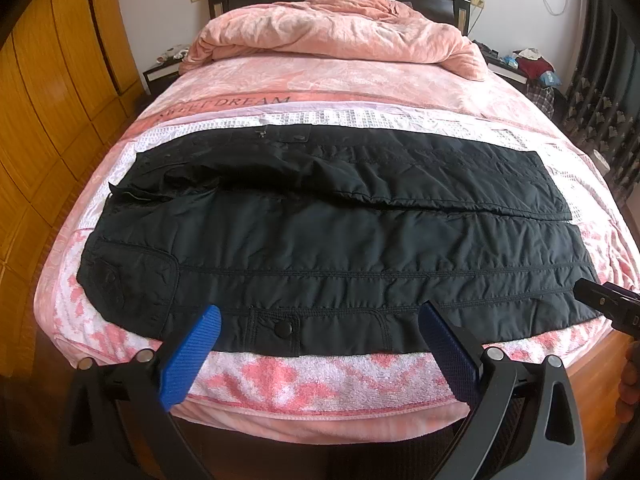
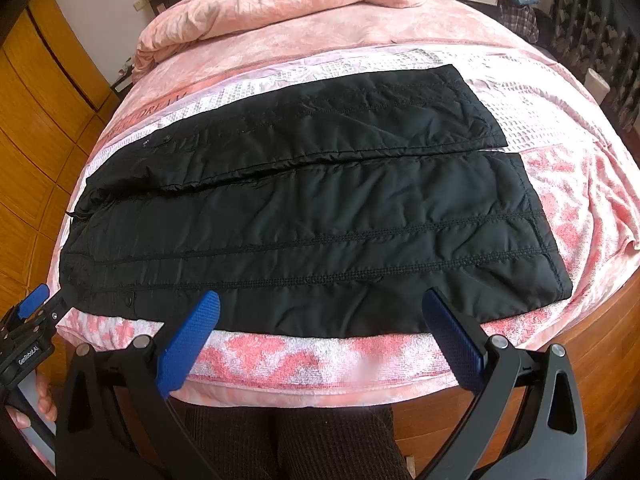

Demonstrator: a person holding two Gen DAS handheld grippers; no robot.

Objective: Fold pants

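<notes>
In the left wrist view, black pants [image 1: 320, 232] are seen spread flat across a pink and white towel [image 1: 320, 376] on the bed [image 1: 320, 80], waist to the left and leg hems to the right. A strip of bare towel is left between the near edge of the pants and the foot edge of the bed. The far leg is laid partly over the near one along the middle. The left gripper [image 1: 320, 320] is held with its blue fingers [image 1: 188, 364] wide apart and gripping nothing; its tips are seen over the near edge of the pants, on either side of a snap pocket [image 1: 276, 330], though contact cannot be judged. The right gripper [image 1: 612, 308] is cut off at the right edge, so its state cannot be told here. A crumpled pink quilt [image 1: 340, 36] is piled at the headboard.

In the right wrist view, the pants [image 2: 312, 220] are seen at a slant, the hems toward the right. The right gripper [image 2: 320, 316] is also spread open and empty, its tips over the near edge of the near leg. Bare towel [image 2: 320, 360] is left below that edge. The left gripper [image 2: 32, 312] is only partly shown at the left border, beside the waist end. Dark trousered legs [image 2: 288, 440] are visible below the bed edge.
</notes>
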